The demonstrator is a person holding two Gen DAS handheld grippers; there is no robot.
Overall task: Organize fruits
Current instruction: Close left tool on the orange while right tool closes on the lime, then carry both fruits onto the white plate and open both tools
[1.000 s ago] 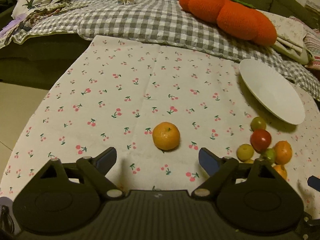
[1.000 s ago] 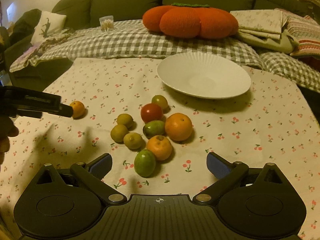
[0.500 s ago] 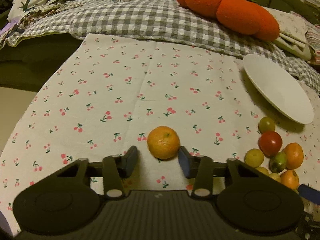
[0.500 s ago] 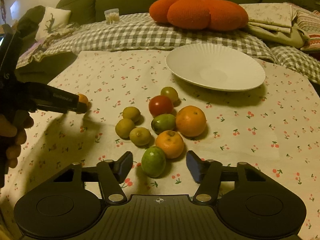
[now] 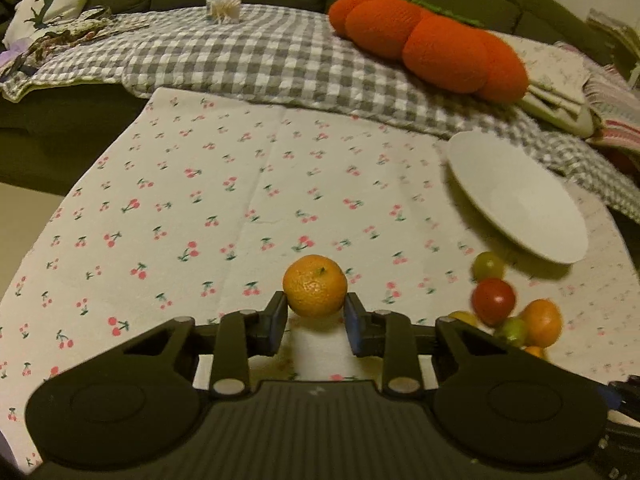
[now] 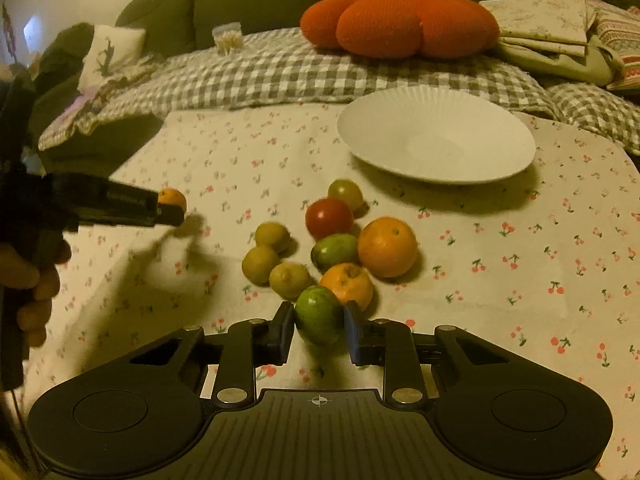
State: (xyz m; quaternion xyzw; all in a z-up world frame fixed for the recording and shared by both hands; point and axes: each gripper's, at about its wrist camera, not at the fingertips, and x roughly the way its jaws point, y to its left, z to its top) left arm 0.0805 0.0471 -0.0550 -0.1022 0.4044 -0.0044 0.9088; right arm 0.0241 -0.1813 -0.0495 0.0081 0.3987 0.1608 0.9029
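My left gripper (image 5: 315, 312) is shut on a small orange mandarin (image 5: 314, 291) on the cherry-print tablecloth. The same gripper and mandarin (image 6: 173, 199) show at the left of the right wrist view. My right gripper (image 6: 318, 322) is shut on a green fruit (image 6: 319, 313) at the near end of a fruit cluster. The cluster holds a large orange (image 6: 387, 246), a small orange (image 6: 347, 285), a red tomato (image 6: 329, 218), another green fruit (image 6: 334, 251) and several yellow-green fruits (image 6: 273, 237). A white ribbed plate (image 6: 436, 140) lies empty behind the cluster.
A checked blanket (image 6: 280, 76) and an orange pumpkin cushion (image 6: 400, 24) lie on the green sofa behind the table. A small clear container (image 5: 224, 4) stands on the blanket. Folded cloths (image 6: 560, 36) sit at the right. The table edge drops off at the left (image 5: 60, 200).
Both grippers moved forward and closed: the left onto the mandarin, the right onto the green fruit. A second ago both were wide open and short of the fruit.
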